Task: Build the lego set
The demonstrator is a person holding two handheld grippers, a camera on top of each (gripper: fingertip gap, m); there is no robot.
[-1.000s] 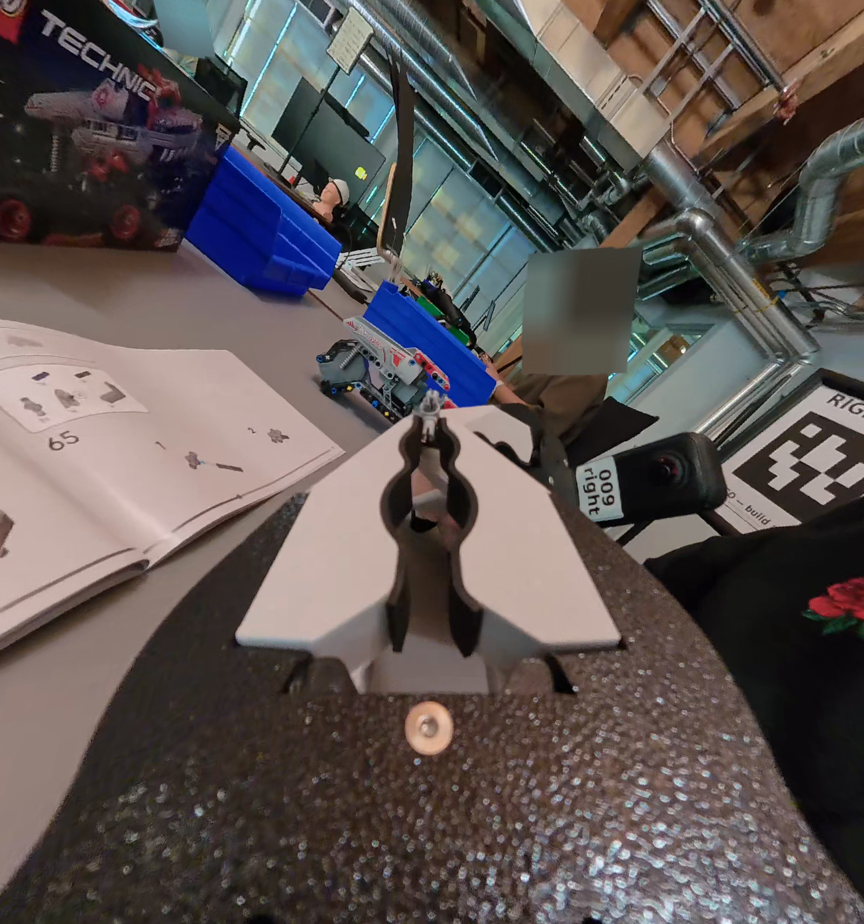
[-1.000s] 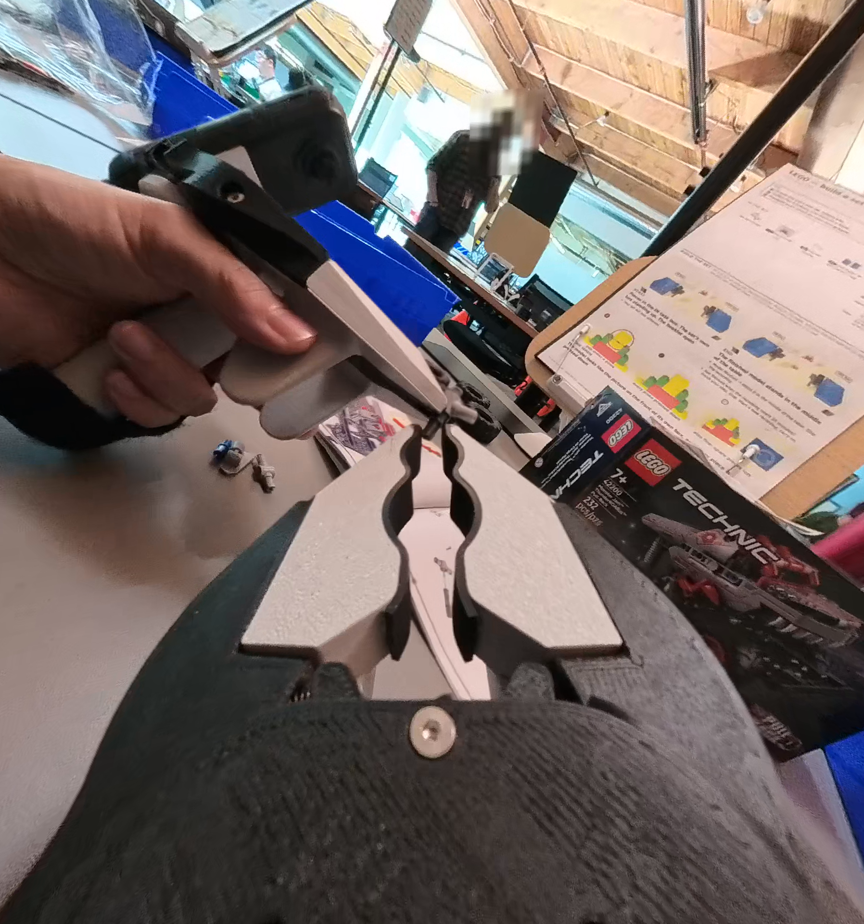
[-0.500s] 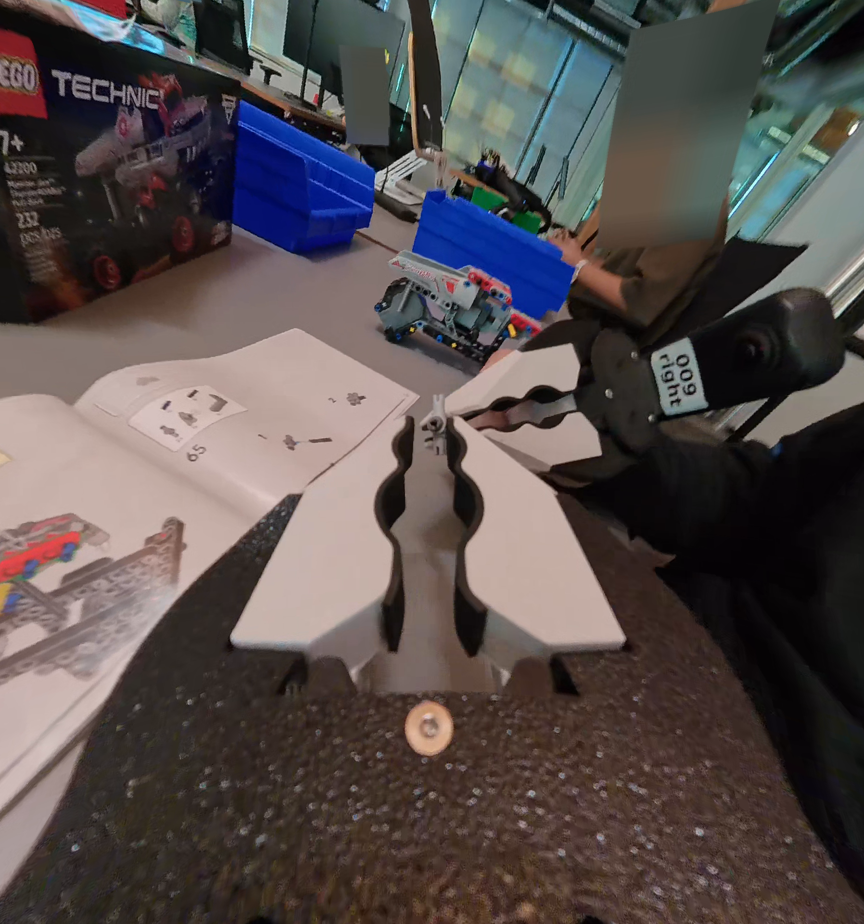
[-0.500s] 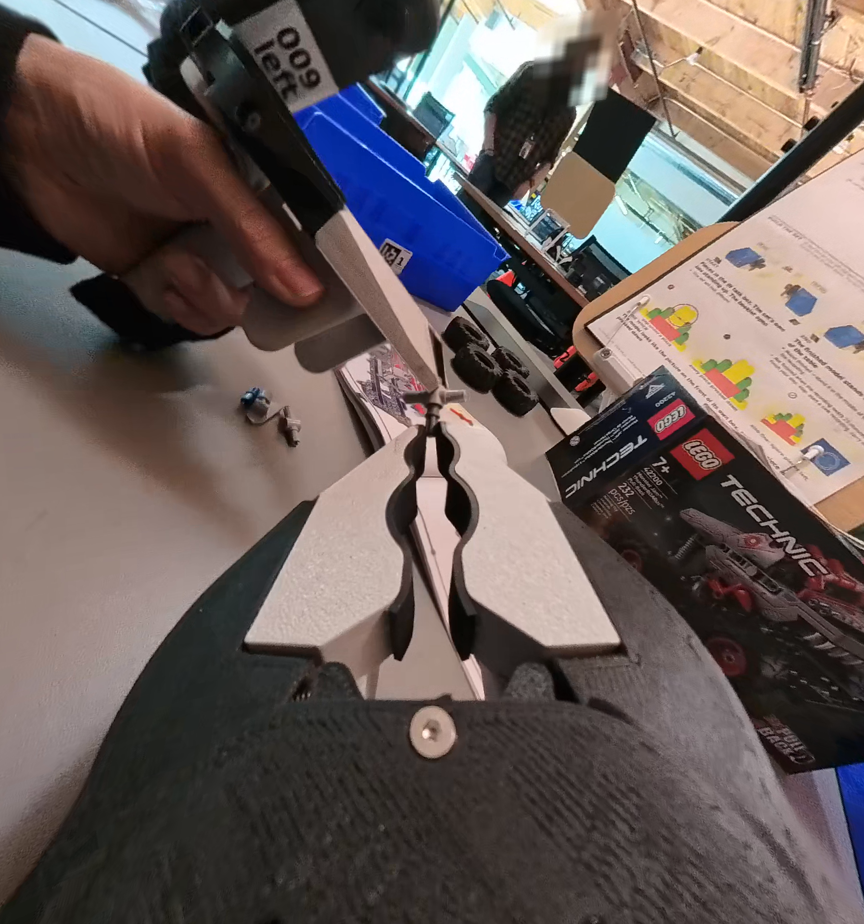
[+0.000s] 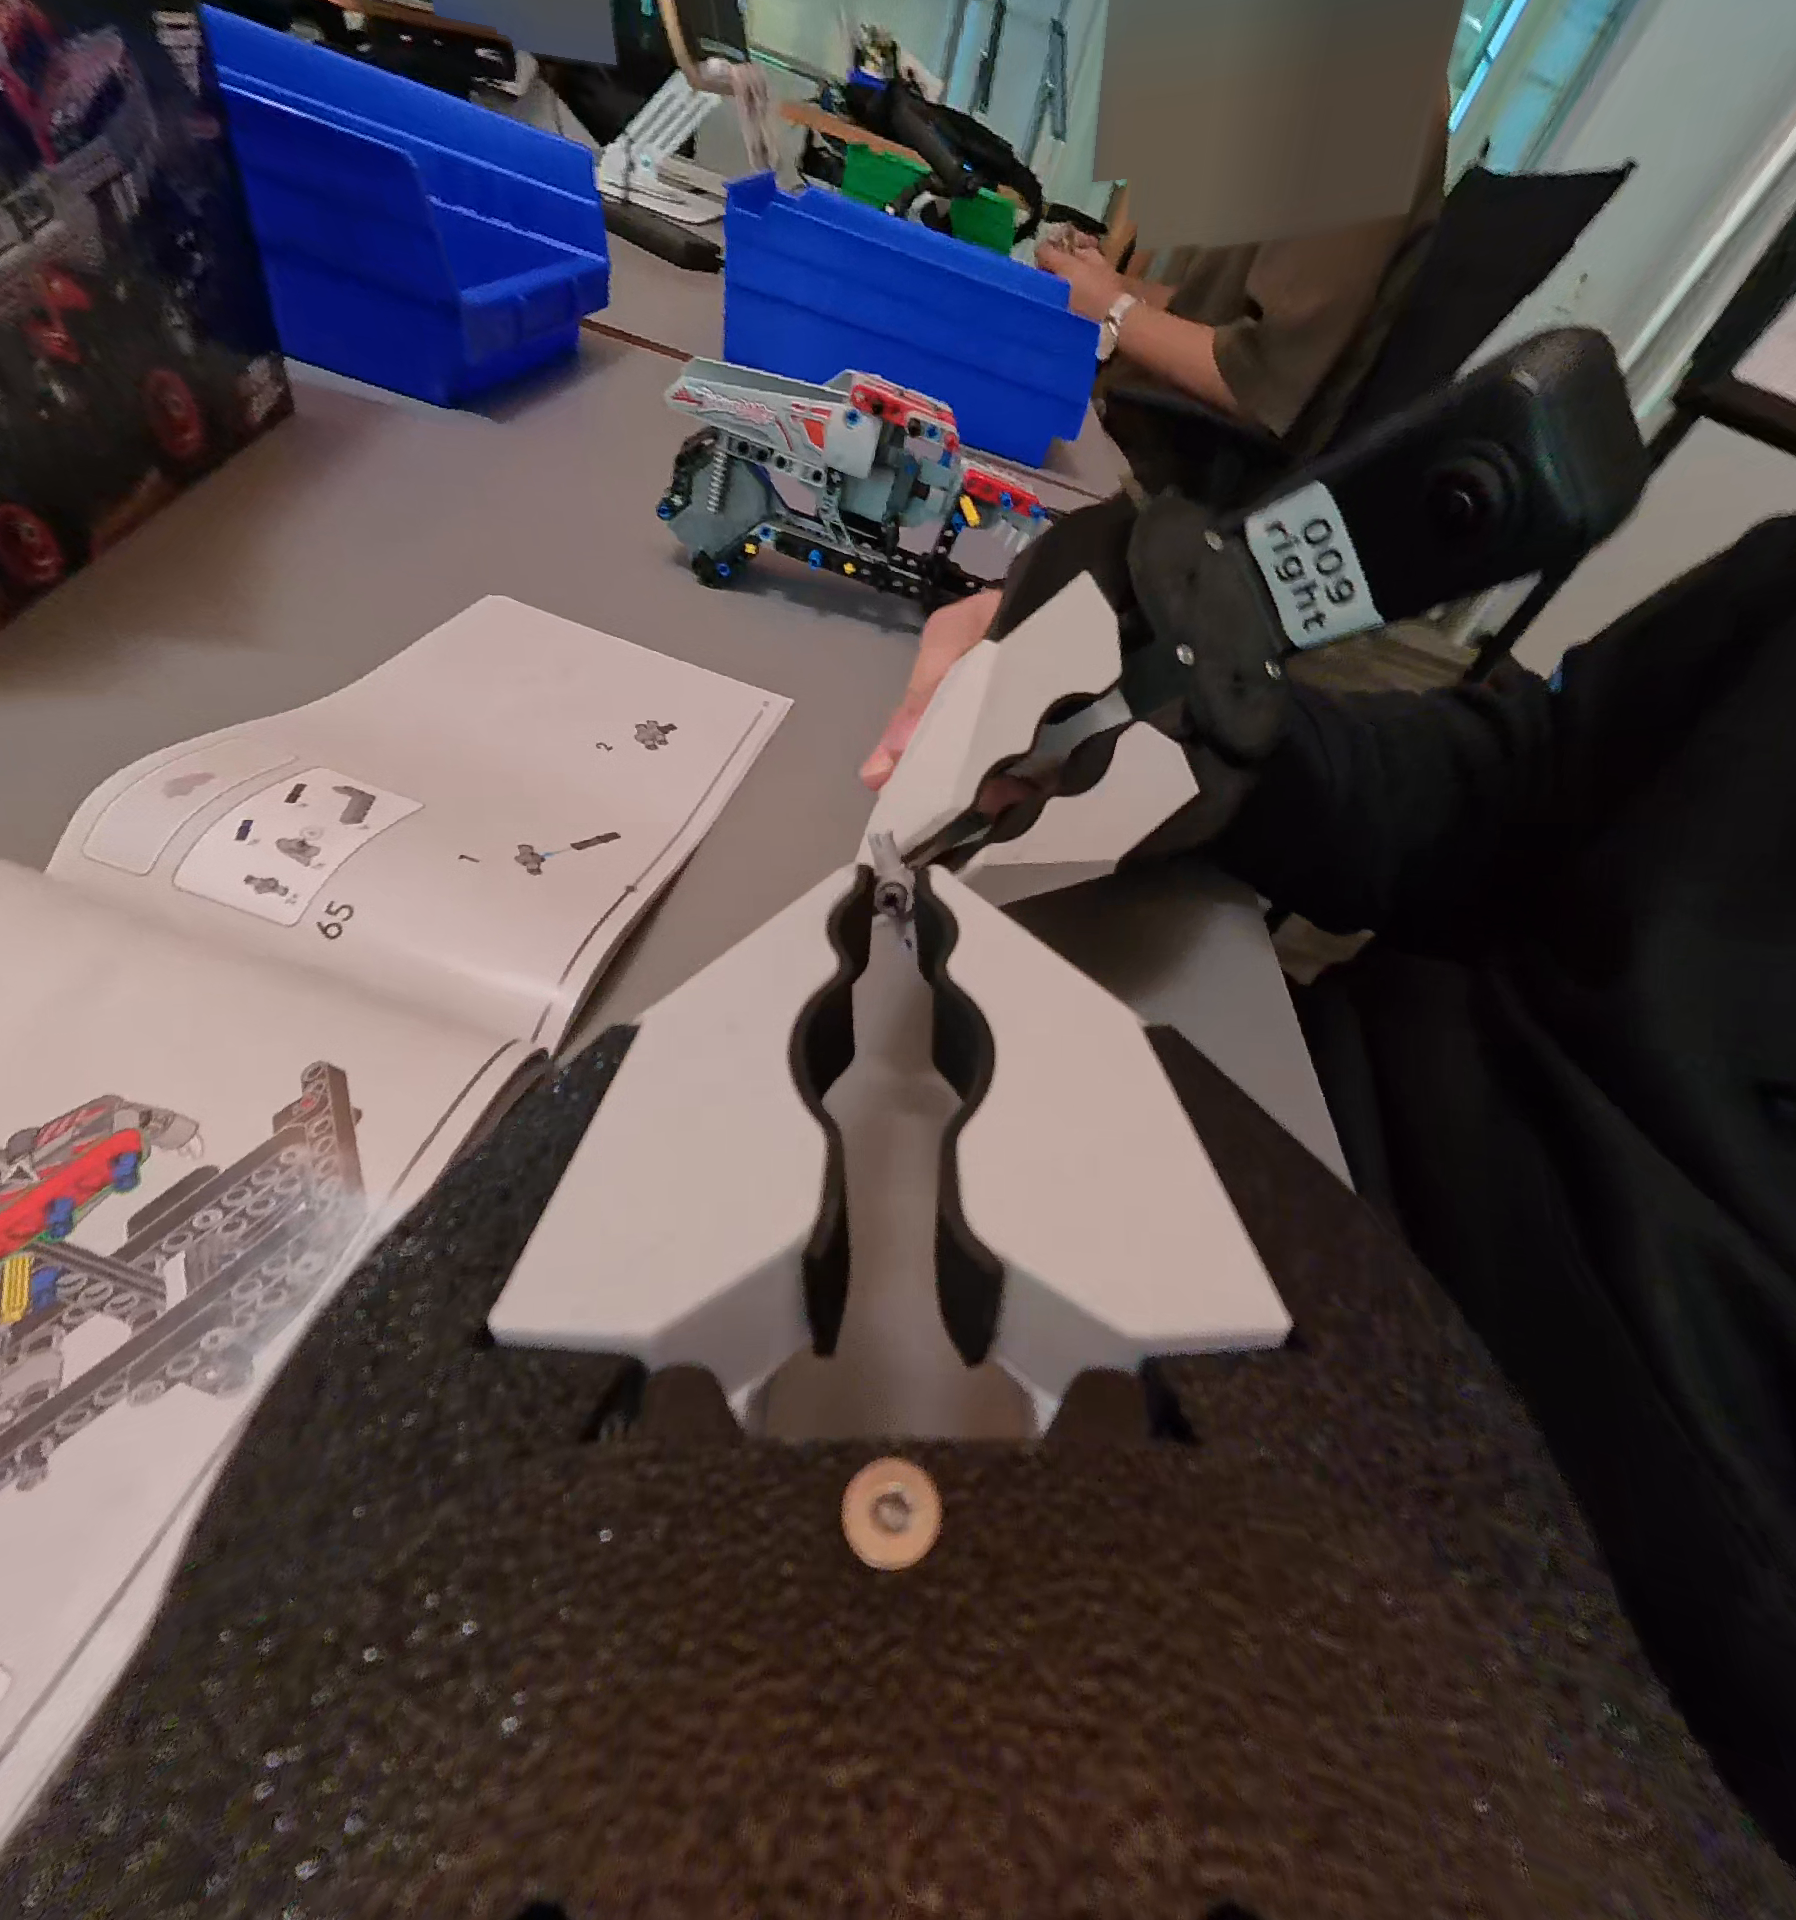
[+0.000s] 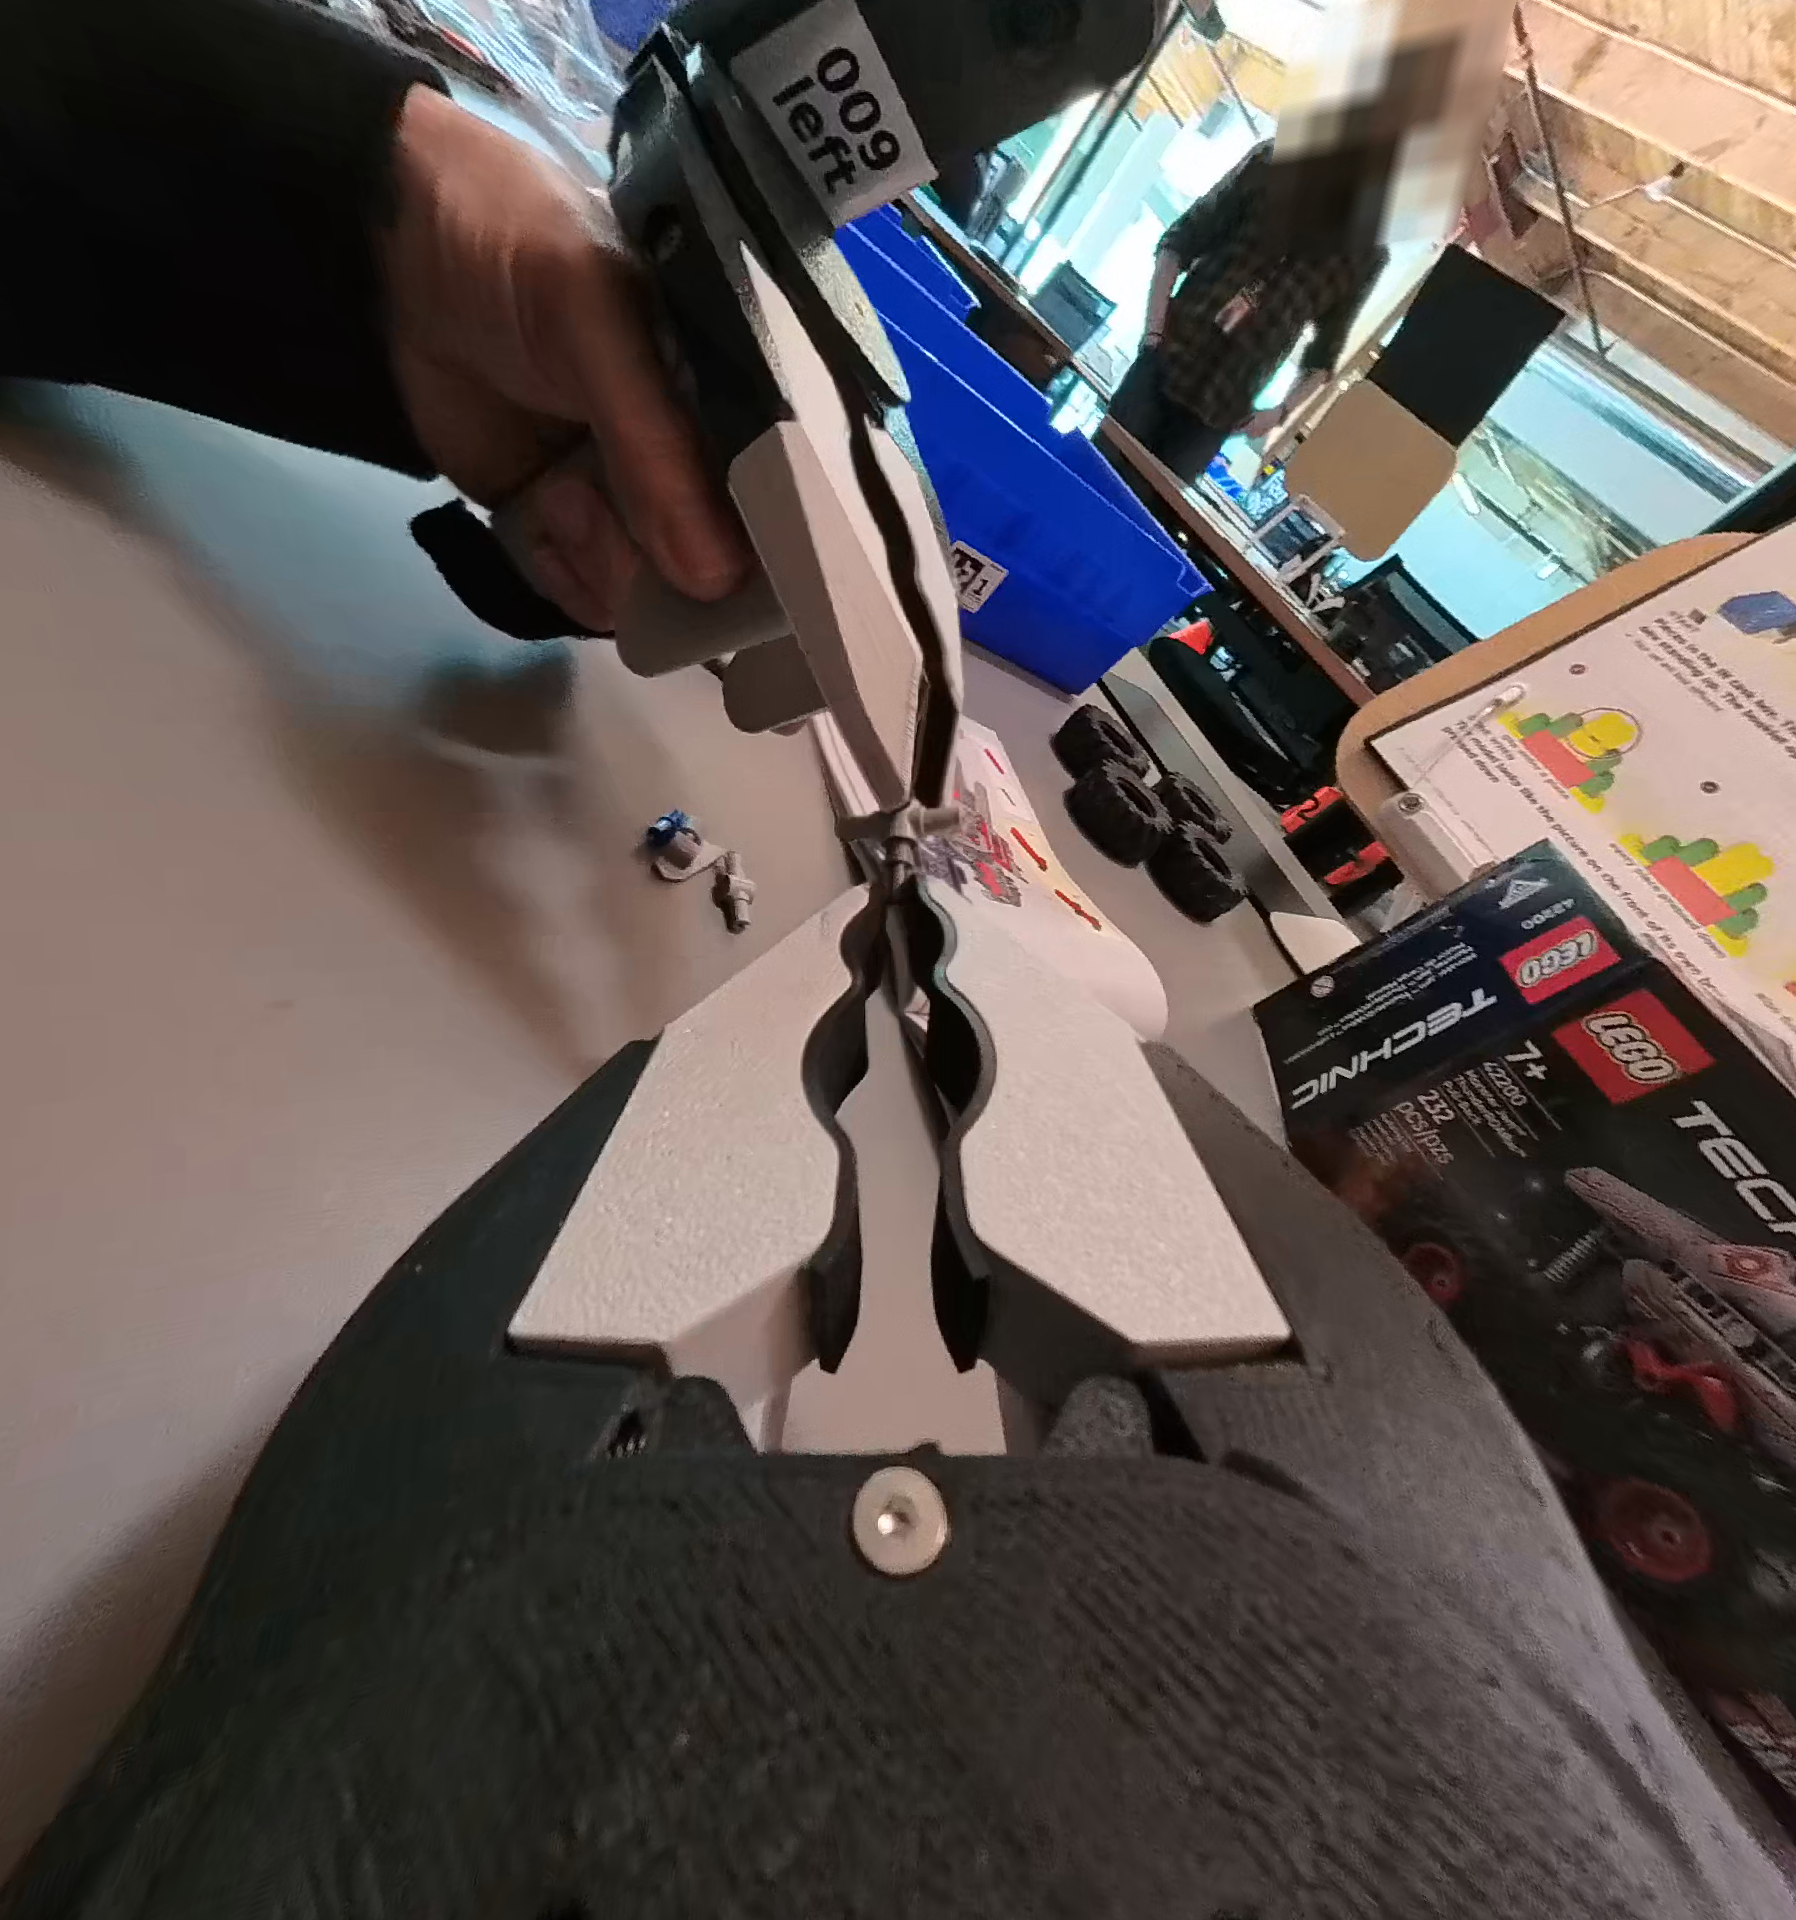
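Note:
My left gripper [image 5: 889,896] is shut on a small grey connector piece [image 5: 886,868], held above the table. It also shows in the right wrist view [image 6: 909,805], where the grey connector [image 6: 899,826] sticks out crosswise at its tips. My right gripper [image 6: 892,902] is shut on a thin dark axle [image 6: 920,1039] that runs back between its fingers. The axle's tip meets the connector. In the left wrist view the right gripper [image 5: 925,844] comes in from the right, tip to tip with mine. The partly built grey and red model [image 5: 832,488] stands farther back on the table.
The open instruction booklet [image 5: 406,883] lies left. The set's box [image 6: 1600,1195] stands right of it, and several black wheels [image 6: 1143,810] and small loose pieces [image 6: 696,857] lie beyond. Two blue bins [image 5: 406,208] [image 5: 904,291] line the far edge. A person [image 5: 1237,312] sits across.
Both grippers have come down toward the table and closer together. The right gripper's tip now touches the grey connector in the left gripper; a second ago it was apart.

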